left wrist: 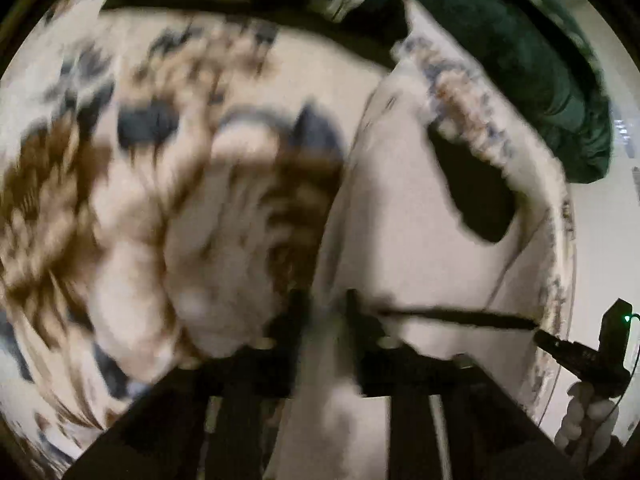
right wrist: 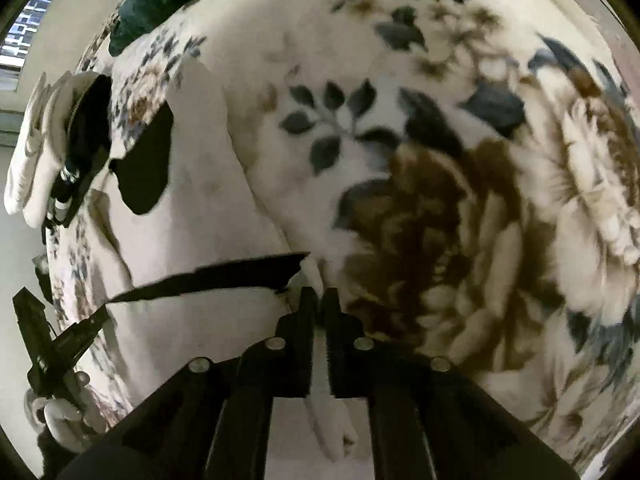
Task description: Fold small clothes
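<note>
A cream garment (left wrist: 420, 240) with black patches hangs stretched between my two grippers above a floral blanket (left wrist: 140, 160). My left gripper (left wrist: 324, 304) is shut on the garment's edge, with cloth running down between its fingers. My right gripper (right wrist: 320, 300) is shut on the garment's (right wrist: 192, 220) other edge, beside a black band. The right gripper shows at the right edge of the left wrist view (left wrist: 576, 354). The left gripper shows at the lower left of the right wrist view (right wrist: 60, 344).
The floral blanket (right wrist: 440, 140) covers the surface below. A dark green cloth (left wrist: 520, 60) lies at the far side. A folded cream and black item (right wrist: 52, 140) lies at the left. A window (right wrist: 24, 36) shows at the upper left.
</note>
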`<state>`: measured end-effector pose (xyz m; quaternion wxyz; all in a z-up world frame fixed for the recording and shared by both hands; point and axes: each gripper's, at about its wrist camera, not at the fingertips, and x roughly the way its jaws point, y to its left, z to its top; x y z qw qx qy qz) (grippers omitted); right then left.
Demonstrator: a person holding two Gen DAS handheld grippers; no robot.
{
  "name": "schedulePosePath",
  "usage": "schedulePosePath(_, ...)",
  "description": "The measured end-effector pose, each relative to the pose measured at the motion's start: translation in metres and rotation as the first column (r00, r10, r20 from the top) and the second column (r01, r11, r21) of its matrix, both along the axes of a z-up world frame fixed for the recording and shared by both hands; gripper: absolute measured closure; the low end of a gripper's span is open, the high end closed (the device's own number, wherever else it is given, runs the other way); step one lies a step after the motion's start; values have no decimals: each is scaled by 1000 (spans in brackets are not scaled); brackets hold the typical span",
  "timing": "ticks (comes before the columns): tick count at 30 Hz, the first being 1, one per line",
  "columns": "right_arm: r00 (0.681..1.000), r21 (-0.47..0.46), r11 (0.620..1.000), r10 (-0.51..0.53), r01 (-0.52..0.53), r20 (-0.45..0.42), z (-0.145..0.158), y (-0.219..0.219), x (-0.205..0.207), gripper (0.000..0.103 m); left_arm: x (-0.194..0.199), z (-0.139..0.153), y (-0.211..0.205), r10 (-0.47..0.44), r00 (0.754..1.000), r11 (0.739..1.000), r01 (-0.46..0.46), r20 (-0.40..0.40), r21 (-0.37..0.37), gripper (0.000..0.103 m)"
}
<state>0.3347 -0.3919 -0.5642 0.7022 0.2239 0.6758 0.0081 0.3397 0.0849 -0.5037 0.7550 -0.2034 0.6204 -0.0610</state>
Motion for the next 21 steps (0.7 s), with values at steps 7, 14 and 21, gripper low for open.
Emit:
schedulePosePath(7,989,28,999,13,-17,148,36,20,86,44,92,3,-24,-96,992,993,89,82,82,47)
schedulePosePath(14,990,-51,989,138,-137,15,-12,67,192,60,151,-23,-59,-268,961,947,249,70,202,100)
schedulePosePath(21,970,-50,978,209,-205,122,23,72,171,95,106,42,-52,-283,925,954,244,253,173,101)
